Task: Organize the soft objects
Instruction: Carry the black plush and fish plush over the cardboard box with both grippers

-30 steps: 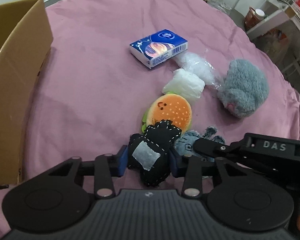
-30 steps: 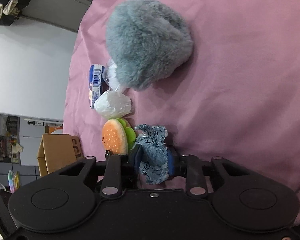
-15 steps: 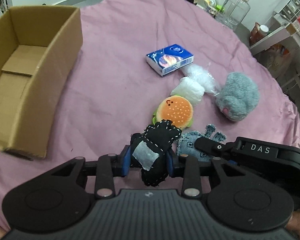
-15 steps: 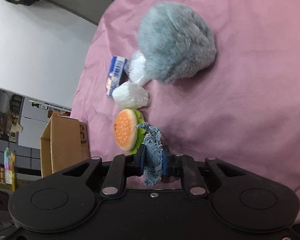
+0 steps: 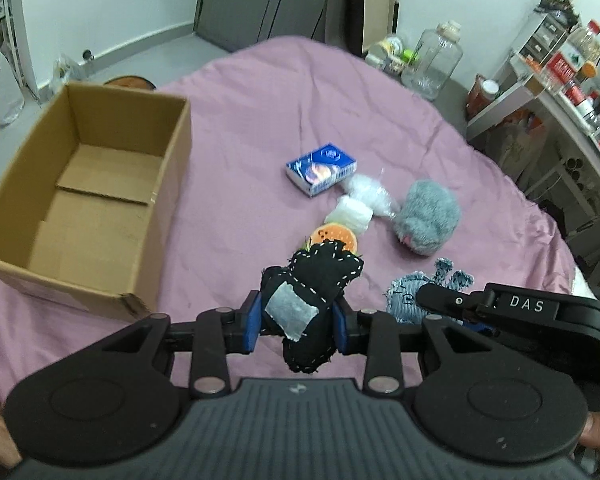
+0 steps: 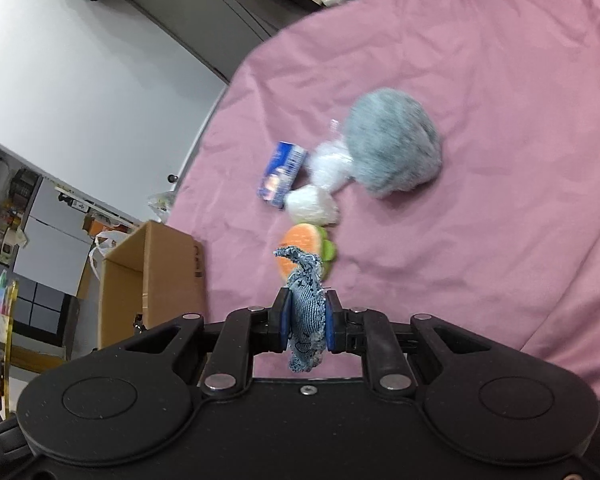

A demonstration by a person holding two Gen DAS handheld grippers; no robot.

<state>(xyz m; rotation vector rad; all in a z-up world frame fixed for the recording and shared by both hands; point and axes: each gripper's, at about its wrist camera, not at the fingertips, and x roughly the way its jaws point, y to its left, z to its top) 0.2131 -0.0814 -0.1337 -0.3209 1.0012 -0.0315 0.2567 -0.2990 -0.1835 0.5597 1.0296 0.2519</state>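
Note:
My left gripper (image 5: 298,326) is shut on a black stitched soft toy (image 5: 312,300) with a grey patch, held above the pink cloth. My right gripper (image 6: 306,322) is shut on a blue denim soft toy (image 6: 306,304), also lifted; it shows in the left wrist view (image 5: 410,294) too. On the cloth lie a burger plush (image 5: 336,236), a grey furry plush (image 5: 426,216), two white wrapped bundles (image 5: 354,216) and a blue tissue pack (image 5: 320,168). An open cardboard box (image 5: 88,196) stands to the left.
The pink cloth (image 5: 260,128) covers a round table. Beyond its far right edge stand a glass jar (image 5: 432,60) and shelves with bottles (image 5: 560,64). Plastic bags (image 5: 0,88) lie on the floor at the left.
Both grippers have risen and pulled back with their toys. More of the box and room show now. The right gripper's fingers have closed tighter on the denim toy.

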